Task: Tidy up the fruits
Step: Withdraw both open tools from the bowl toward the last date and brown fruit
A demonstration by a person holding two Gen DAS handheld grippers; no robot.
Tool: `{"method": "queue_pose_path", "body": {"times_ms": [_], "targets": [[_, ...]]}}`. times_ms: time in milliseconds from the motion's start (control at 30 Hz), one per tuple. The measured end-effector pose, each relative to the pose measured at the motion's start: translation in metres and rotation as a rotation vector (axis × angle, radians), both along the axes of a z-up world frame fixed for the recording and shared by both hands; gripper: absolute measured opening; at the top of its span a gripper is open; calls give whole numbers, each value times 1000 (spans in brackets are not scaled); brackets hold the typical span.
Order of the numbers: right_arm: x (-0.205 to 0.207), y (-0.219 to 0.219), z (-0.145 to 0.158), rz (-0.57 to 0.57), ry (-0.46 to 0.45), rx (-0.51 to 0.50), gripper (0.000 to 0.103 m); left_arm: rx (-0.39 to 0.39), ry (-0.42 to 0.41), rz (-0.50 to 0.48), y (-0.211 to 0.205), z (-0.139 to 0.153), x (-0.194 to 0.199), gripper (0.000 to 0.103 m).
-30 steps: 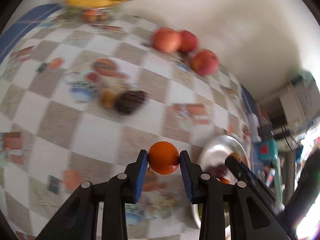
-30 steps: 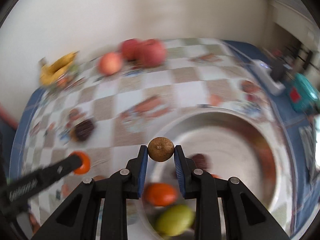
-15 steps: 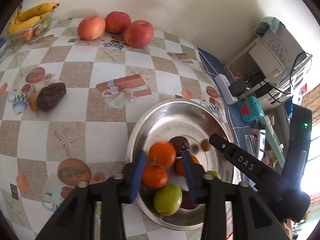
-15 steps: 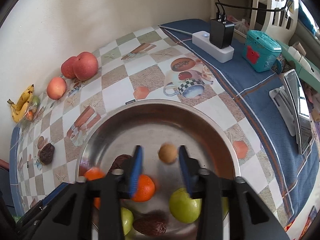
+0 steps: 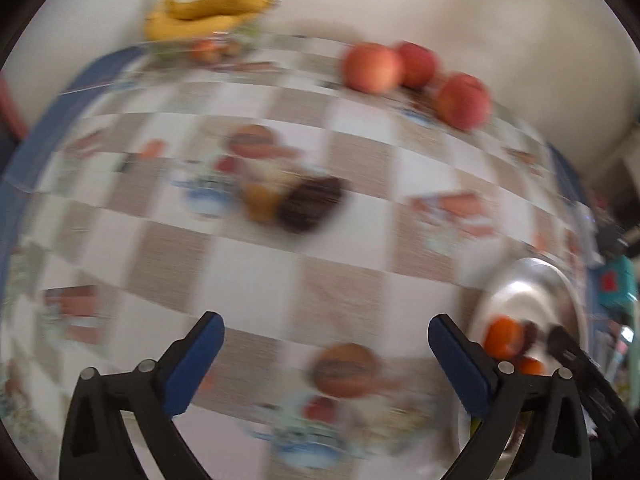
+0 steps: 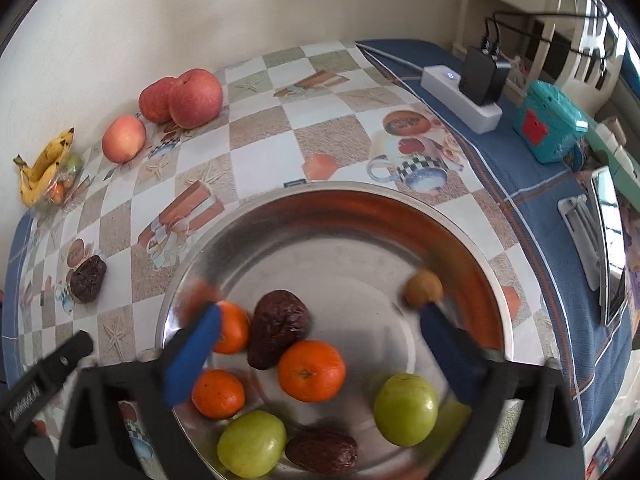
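With both tongs spread open and empty, the dark date (image 5: pixel 310 208) lies on the surface well left of the steel bowl (image 6: pixel 400 216), directly ahead of the left tongs (image 5: pixel 326 364), the nearer pair, while the right tongs (image 6: pixel 316 354) hover over the bowl.

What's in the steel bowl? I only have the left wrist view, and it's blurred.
Observer: Three oranges, two green fruits, two dark dates and a small brown fruit lie in the bowl.
Operator: Is the right tool holding anything?
Observer: No, the right tool is open over the bowl, holding nothing.
Operator: What's beyond the bowl?
Observer: A white power strip with a black adapter plugged in.
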State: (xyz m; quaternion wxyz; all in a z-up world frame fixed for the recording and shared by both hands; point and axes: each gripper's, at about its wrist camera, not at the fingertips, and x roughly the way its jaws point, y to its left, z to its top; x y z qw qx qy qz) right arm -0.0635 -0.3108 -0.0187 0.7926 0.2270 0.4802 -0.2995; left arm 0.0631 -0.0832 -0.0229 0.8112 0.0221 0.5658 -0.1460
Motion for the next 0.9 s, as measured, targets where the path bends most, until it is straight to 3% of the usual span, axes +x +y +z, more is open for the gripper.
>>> {"method": "queue_pose_path", "body": {"times_ms": [200,500,633,733,900], "targets": [[19,22,6,60,-48,10,101,8,16,221,67,0,34,103],[65,79,18,212,-161,40,101,-13,-9,387,130,7,73,103],[86,104,21,287,-185,31,101,-62,-6,373,133,4,86,103],[102,119,16,335,-187,24,101,-119,21,310,123,1,92,103],[125,132,-6,362,-173,59,99,-133,57,244,100,-8,98,103]]}}
